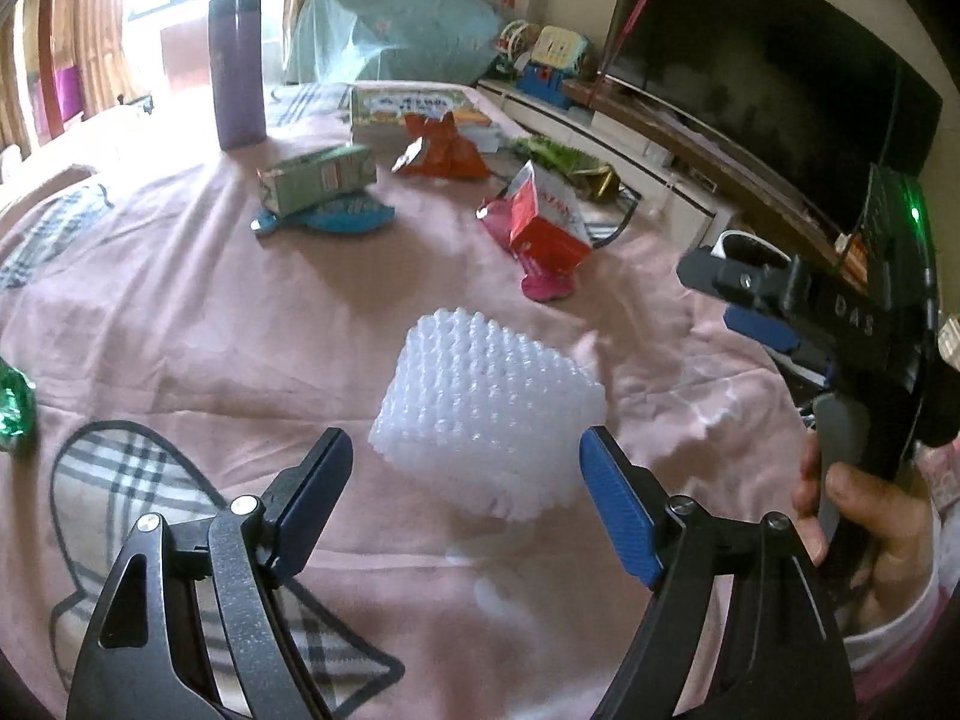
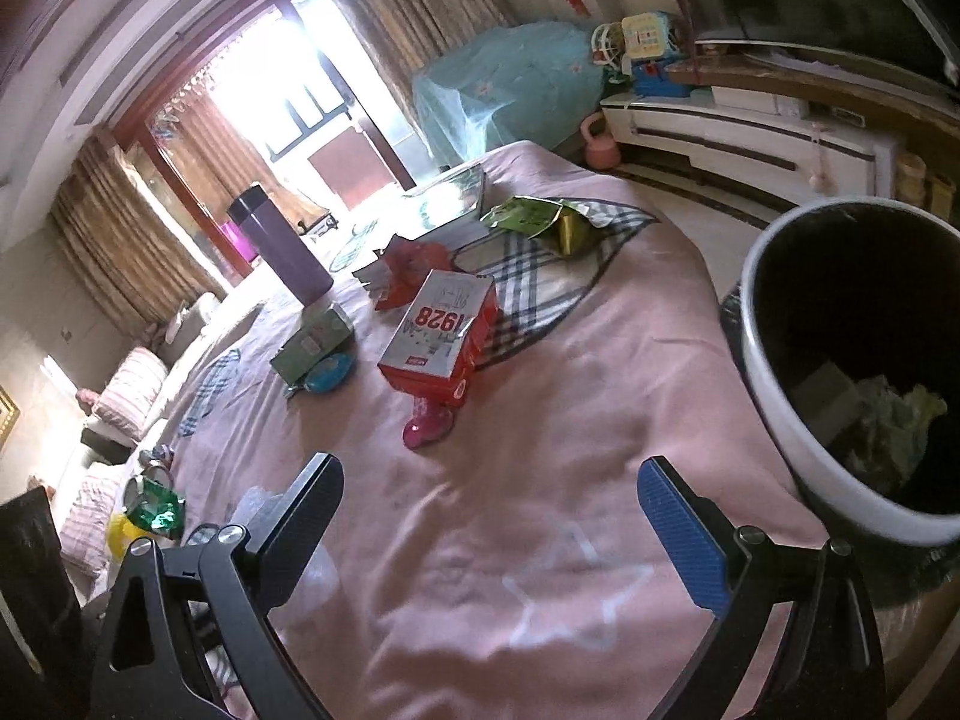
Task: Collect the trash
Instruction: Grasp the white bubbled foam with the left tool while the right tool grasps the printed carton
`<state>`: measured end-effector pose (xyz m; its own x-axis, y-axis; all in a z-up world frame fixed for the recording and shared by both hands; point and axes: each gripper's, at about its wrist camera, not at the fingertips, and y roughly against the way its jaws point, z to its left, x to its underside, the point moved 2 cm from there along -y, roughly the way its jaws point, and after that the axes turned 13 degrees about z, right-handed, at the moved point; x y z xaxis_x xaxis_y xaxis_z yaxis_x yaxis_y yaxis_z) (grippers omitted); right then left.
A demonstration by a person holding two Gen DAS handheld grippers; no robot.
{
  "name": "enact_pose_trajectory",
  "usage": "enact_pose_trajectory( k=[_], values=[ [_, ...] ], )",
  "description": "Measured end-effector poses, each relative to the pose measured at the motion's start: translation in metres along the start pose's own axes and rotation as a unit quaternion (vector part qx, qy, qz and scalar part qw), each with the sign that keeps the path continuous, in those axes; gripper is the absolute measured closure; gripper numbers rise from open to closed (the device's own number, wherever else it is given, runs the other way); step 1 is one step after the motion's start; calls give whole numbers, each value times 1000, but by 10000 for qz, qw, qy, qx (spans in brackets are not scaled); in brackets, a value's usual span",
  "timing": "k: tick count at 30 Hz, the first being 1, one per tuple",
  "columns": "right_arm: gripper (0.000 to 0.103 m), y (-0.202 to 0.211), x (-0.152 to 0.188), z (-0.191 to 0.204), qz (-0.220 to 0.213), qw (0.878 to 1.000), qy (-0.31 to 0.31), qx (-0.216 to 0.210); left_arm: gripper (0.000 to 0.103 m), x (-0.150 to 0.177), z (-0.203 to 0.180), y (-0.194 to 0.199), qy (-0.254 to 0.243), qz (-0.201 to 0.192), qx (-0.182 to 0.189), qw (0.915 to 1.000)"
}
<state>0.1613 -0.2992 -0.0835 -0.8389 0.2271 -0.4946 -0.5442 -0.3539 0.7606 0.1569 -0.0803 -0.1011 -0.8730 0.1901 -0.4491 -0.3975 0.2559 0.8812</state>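
Observation:
A white bubble-wrap block [image 1: 489, 405] lies on the pink cloth just ahead of my open left gripper [image 1: 465, 450], between its fingers but untouched. Farther off lie a red carton [image 1: 549, 228], a green carton [image 1: 315, 180], an orange wrapper [image 1: 444, 150] and a green-gold packet [image 1: 564, 162]. My right gripper [image 1: 750, 300] shows at the right of the left wrist view. In the right wrist view my right gripper [image 2: 489, 498] is open and empty over the cloth, beside a white-walled trash bin [image 2: 798, 432] holding some trash. The red carton [image 2: 441, 333] lies ahead of it.
A purple bottle [image 1: 236, 69] and a stack of books [image 1: 408, 108] stand at the table's far side. A green foil wrapper [image 2: 157, 507] lies at the left edge. A TV [image 1: 774, 78] on a low cabinet runs along the right.

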Motion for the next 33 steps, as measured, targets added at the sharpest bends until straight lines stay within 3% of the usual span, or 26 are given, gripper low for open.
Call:
enact_pose_trajectory(
  k=[5,7,9,13,20,23,24,33],
  values=[
    [4,-19,-17,2,110,9999,-47,-119,25,-8,5,-16,29,93,52,9999],
    [5,-25,-24,5,140,9998,-22,-165,39,-13,8,-22,42,143,180,9997],
    [7,-32,-32,8,182,9995,-12,-240,60,-18,10,-26,56,209,321,9993],
    [14,-48,-45,14,249,9992,22,-314,79,-28,16,-27,77,138,402,9991],
    [27,-84,-65,19,513,9981,-12,-349,85,-44,29,-27,255,35,476,9985],
    [46,-90,-67,21,574,9971,65,-498,85,-46,28,-27,258,8,488,9985],
    [48,-88,-66,23,545,9973,105,-485,85,-46,27,-26,247,-13,498,9985],
    [50,-57,-50,15,392,9984,124,-397,86,-49,10,-12,107,-147,664,9976]
  ],
)
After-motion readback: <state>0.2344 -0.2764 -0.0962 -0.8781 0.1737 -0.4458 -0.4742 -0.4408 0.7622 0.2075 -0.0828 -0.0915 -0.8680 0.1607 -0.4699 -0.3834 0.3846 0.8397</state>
